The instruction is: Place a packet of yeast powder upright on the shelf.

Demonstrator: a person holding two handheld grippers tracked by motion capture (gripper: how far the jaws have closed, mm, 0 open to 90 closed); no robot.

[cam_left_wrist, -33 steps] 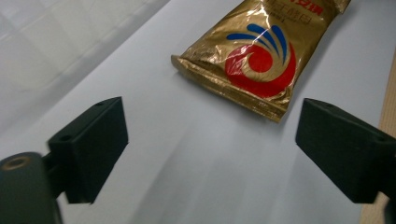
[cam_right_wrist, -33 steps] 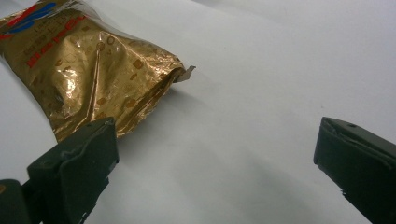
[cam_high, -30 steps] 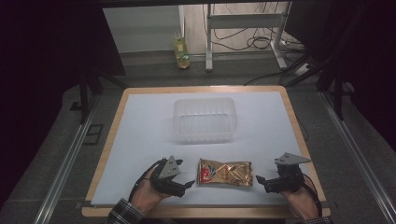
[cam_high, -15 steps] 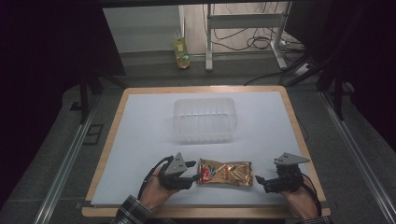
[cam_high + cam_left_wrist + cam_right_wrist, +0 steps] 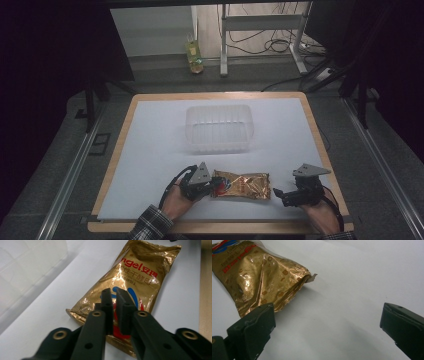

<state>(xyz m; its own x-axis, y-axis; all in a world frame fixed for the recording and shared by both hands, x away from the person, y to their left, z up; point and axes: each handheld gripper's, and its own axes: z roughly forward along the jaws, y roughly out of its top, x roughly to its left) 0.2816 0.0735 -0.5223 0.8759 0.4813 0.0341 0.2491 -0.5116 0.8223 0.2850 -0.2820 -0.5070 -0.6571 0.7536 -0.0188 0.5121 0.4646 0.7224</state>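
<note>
table (image 5: 150, 150) white, wood rim, under both grippers | clear tub (image 5: 218, 128) beyond them, well apart | gold foil packet (image 5: 242, 185) lies flat between the two grippers | left gripper (image 5: 212, 186) jaws just closed, clenched on the packet's near end | right gripper (image 5: 278, 194) released, jaws wide, packet just beside its tip
</note>
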